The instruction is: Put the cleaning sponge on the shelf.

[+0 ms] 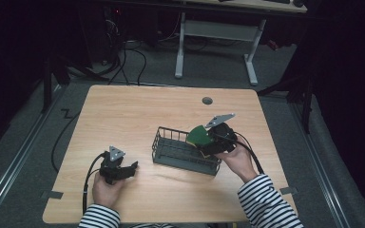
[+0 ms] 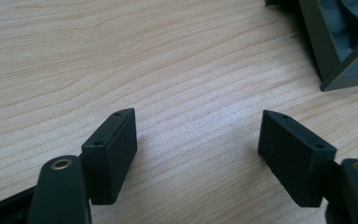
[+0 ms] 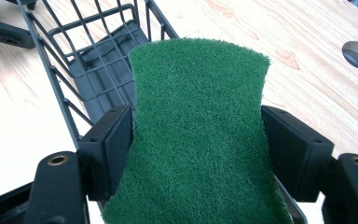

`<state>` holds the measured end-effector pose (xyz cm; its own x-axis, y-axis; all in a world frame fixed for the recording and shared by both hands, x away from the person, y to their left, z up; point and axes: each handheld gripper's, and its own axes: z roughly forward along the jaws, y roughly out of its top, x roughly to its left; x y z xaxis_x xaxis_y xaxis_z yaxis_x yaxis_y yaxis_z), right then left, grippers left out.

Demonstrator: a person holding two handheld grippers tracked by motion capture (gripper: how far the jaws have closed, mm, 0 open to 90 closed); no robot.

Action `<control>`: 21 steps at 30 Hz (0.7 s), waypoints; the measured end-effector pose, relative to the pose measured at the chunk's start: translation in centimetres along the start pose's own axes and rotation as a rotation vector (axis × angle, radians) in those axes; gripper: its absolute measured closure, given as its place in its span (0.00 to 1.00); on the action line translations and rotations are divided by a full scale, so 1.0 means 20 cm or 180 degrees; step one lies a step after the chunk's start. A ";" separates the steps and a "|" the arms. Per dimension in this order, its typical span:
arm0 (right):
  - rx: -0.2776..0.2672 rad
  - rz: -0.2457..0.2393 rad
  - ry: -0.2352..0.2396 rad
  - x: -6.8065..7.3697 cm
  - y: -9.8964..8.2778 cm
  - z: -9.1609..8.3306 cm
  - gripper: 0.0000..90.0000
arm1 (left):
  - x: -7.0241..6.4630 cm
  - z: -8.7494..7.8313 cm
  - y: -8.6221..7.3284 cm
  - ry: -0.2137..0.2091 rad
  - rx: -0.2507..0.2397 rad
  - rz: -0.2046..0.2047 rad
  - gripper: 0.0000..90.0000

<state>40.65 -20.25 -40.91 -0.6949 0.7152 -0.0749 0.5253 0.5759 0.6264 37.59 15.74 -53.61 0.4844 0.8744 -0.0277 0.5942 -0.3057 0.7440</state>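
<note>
Right tool: we see the right tool (image 1: 208, 139) held over the right end of the wire rack, its jaws clamped on the sponge from both sides; in the right gripper view the two black pads press against the narrow waist of the sponge.
Sponge: the sponge (image 3: 196, 135) shows its green scouring face to the right gripper view; from the high view we also make out a yellow edge beneath the green (image 1: 198, 136). It sits above the rack's right end, tilted, and we cannot tell whether it touches the wires.
Rack: the dark wire rack (image 1: 180, 151) stands near the middle of the bench, its long side running left to right, with a solid dark tray at its base.
Left tool: the left tool (image 2: 198, 140) rests low at the front left of the bench, well apart from the rack's left end; its jaws stand wide apart with bare wood between them.
Bench: we see a light wooden bench (image 1: 123, 114) with a round grey cable port (image 1: 207, 100) near its far edge.
</note>
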 end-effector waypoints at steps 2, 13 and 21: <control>0.0000 -0.0011 -0.0003 0.00 0.00 0.00 0.31 | 0.00 0.00 0.00 -0.0002 0.0000 -0.0001 0.32; 0.0094 -0.0099 -0.0066 0.02 -0.01 0.02 0.31 | 0.00 0.00 0.00 -0.0001 0.0005 0.0003 0.32; 0.0188 -0.0208 -0.0169 0.04 -0.01 0.05 0.30 | 0.00 0.00 0.00 -0.0001 0.0001 0.0000 0.32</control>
<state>40.50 -19.41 -42.00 -0.7024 0.6944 -0.1562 0.5087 0.6433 0.5721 37.59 15.75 -53.61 0.4847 0.8742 -0.0278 0.5943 -0.3058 0.7438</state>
